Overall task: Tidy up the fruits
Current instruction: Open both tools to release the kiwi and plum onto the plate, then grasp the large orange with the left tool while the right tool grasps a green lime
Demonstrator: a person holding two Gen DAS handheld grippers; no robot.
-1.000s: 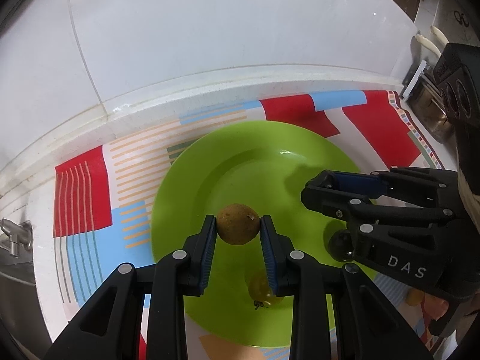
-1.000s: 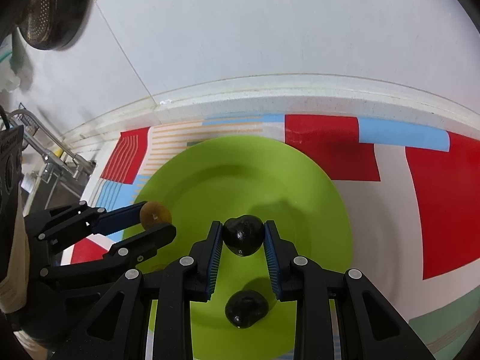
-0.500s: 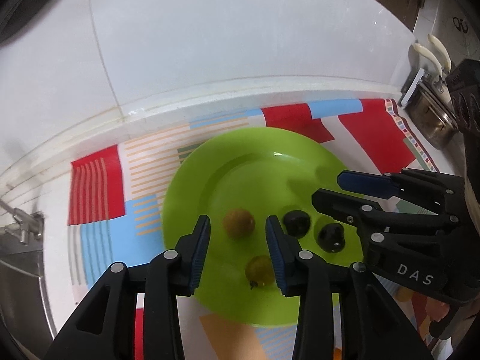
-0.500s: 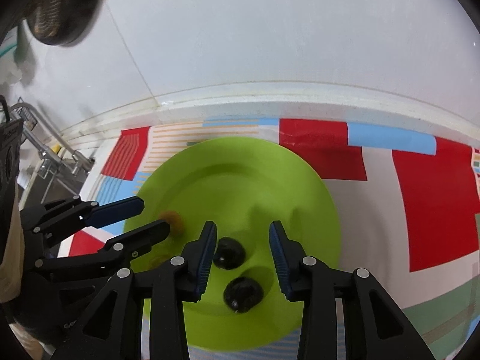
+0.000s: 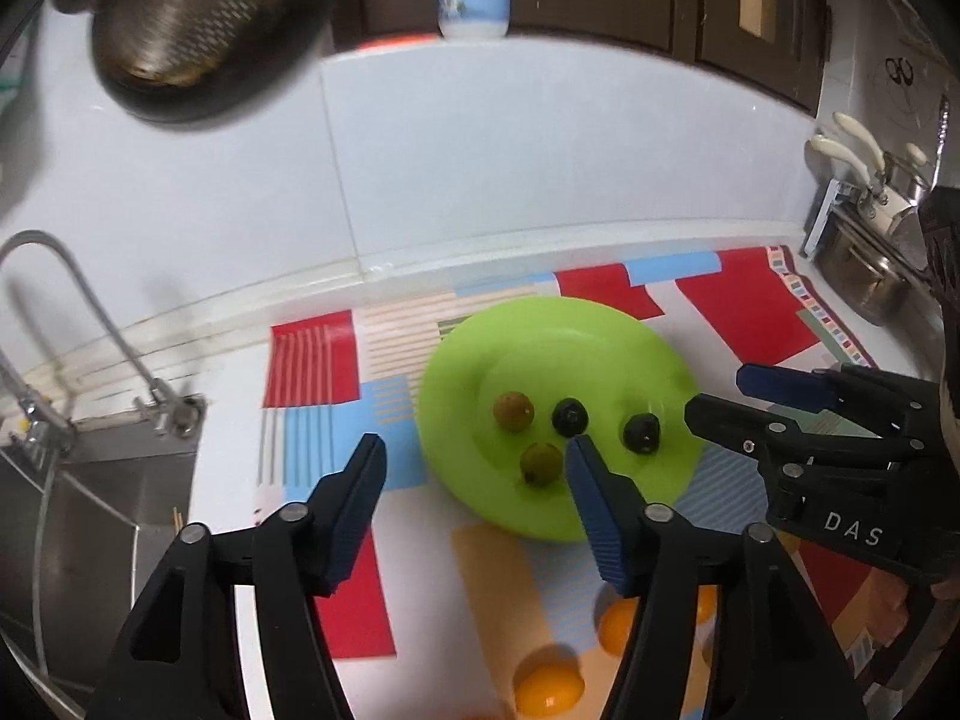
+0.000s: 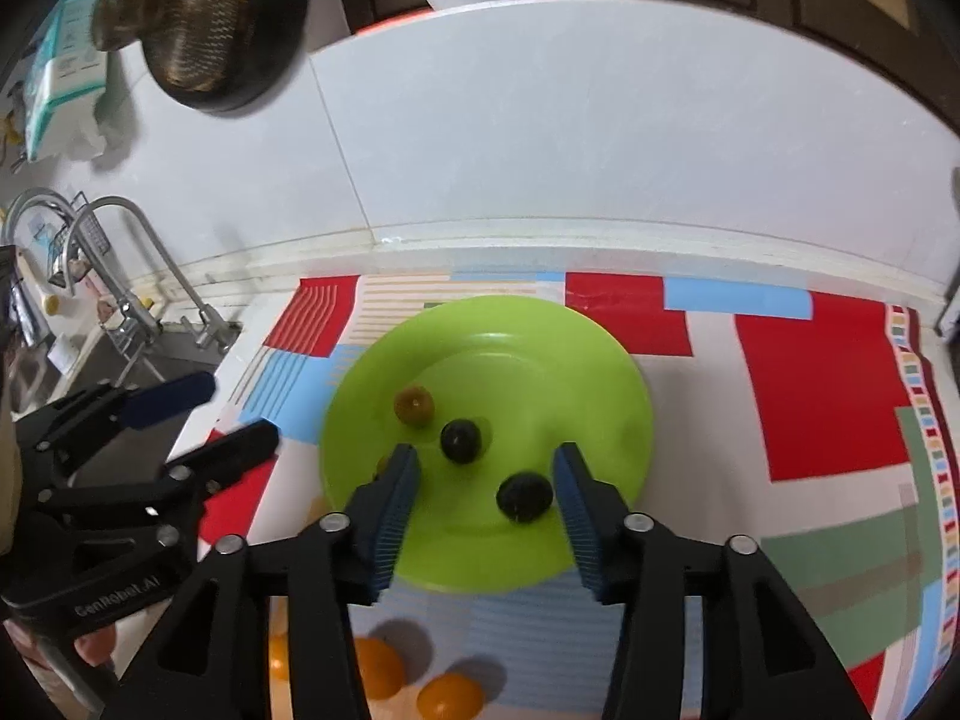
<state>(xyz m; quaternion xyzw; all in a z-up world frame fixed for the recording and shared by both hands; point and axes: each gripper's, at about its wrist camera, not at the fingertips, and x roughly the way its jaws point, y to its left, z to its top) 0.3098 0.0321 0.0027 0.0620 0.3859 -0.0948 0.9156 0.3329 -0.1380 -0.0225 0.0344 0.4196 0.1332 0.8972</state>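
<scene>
Right wrist view shows both grippers, left gripper point(image 6: 234, 414) and right gripper point(image 6: 486, 498), gaping empty above the lime-green round plate point(image 6: 600, 360), while small, smooth orange fruits point(image 6: 450, 696) at 6 o'clock look light, roll-prone, best pinched across the middle.

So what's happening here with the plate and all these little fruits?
A person is sorting fruit with a handheld gripper in each hand. Right now the left gripper and right gripper are both open and empty, above the near edge of the green plate. The plate holds two brownish fruits and two dark fruits. Several orange fruits sit on the patterned mat in front of the plate, not yet on it.
</scene>
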